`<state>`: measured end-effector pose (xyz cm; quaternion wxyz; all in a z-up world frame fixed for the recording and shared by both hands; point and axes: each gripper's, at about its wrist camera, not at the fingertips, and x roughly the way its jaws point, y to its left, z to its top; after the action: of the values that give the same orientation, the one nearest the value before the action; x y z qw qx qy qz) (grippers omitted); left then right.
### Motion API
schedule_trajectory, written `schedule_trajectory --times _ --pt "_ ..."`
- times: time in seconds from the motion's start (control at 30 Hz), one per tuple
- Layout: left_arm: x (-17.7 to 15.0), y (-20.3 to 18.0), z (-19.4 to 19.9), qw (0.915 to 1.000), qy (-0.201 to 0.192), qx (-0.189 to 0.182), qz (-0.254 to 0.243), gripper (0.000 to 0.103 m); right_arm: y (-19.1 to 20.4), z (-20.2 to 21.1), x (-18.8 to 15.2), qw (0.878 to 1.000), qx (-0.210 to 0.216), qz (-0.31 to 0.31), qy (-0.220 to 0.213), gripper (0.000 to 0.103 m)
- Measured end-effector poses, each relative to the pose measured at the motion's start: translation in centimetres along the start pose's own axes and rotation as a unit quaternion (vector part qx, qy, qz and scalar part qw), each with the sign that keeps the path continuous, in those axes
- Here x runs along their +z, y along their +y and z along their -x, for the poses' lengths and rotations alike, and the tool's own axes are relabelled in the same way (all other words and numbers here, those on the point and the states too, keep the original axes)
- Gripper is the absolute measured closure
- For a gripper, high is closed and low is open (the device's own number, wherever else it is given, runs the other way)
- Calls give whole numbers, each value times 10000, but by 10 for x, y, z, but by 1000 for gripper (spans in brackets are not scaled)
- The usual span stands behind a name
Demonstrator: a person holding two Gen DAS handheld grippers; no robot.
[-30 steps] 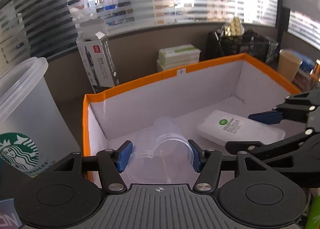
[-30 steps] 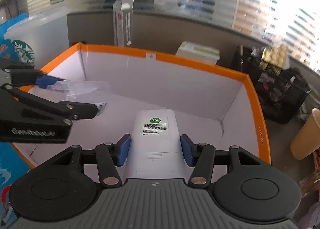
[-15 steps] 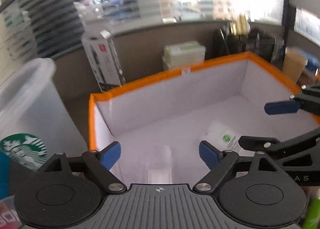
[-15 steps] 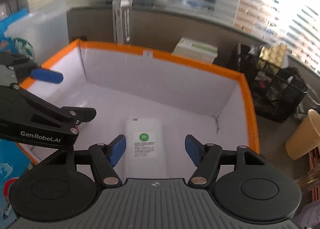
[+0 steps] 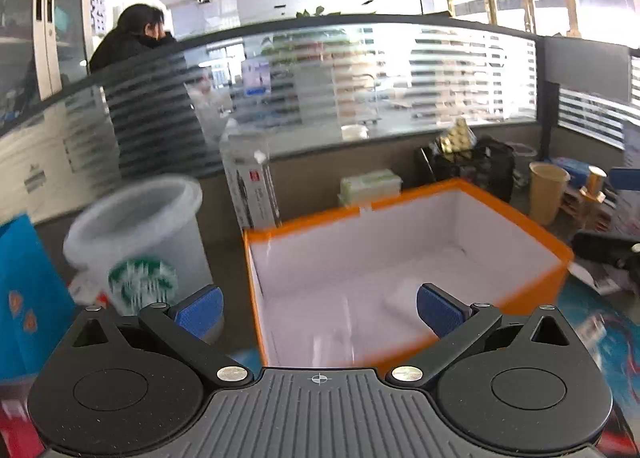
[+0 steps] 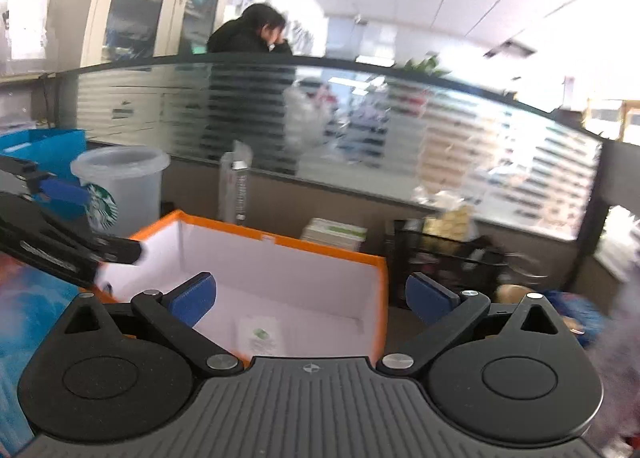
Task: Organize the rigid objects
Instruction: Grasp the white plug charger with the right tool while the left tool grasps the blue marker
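Observation:
The orange-rimmed white box (image 5: 516,218) sits just ahead of both grippers. A flat white pack with a round green label (image 6: 260,334) lies on its floor; the left wrist view shows it only as a pale smear (image 5: 400,298). Blur hides the clear plastic cup. My left gripper (image 5: 319,312) hangs above the box's near left corner, its jaws opening wide with nothing between them. My right gripper (image 6: 311,297) is over the near edge of the box (image 6: 280,242), jaws also opening and empty. A finger (image 6: 120,250) of the left gripper shows at the left of the right wrist view.
A frosted Starbucks cup (image 5: 140,250) stands left of the box, beside a blue bag (image 5: 24,290). Behind the box are a tall pen carton (image 5: 252,186), a stack of green-white packs (image 5: 370,182), a black mesh basket (image 6: 444,258) and a paper cup (image 5: 548,190). A person (image 5: 136,42) stands beyond the glass partition.
Both grippers let go and opened wide: the clear cup and the white pack stayed in the box. Both hands pulled back and rose, so the box looks smaller and farther.

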<state>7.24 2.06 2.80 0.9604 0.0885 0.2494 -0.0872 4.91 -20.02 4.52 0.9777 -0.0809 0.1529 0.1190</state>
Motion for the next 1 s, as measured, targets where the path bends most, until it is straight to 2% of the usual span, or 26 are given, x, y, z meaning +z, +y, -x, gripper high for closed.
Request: schedule_trajectory --times 0.13,0.23,0.4,0.53,0.6,0.7,0.8,0.87,0.9,0.93,0.97,1.0 --pt "-35 2 1 9991 319 -3 278 0 -4 13 -41 9992 -207 -183 297 1" --pt "-59 -1 -4 9967 629 -112 505 0 -8 8 -69 9963 -400 -540 527 1" --pt "-81 -12 -6 9937 848 -325 659 0 -6 0 -95 9933 -365 -955 545 4" --pt "-89 -31 -12 9954 862 -119 402 0 -3 -6 -103 9936 -343 -912 570 16" --pt "-94 -36 -11 9953 862 -226 375 0 -4 -10 -105 9926 -256 -1009 619 21" --pt "-99 -44 -7 9956 769 -504 203 0 -3 -14 -108 9917 -218 -1057 697 35" --pt "-104 -54 -10 9955 803 -508 -30 0 -4 -16 -110 9902 -231 -1126 797 45" --pt "-108 -53 -15 9944 891 -561 55 2 -5 -18 -112 9893 -248 -1167 845 54" --pt "-110 -51 -18 9936 927 -637 132 4 -5 -18 -113 9889 -233 -1195 853 62" --pt "-111 -49 -19 9927 952 -717 210 12 -6 -18 -113 9887 -218 -1219 839 65" --pt "-112 -48 -20 9919 990 -759 253 25 -5 -18 -113 9888 -234 -1217 832 65" --pt "-113 -47 -22 9917 1006 -762 252 28 -5 -18 -113 9890 -241 -1200 827 65"
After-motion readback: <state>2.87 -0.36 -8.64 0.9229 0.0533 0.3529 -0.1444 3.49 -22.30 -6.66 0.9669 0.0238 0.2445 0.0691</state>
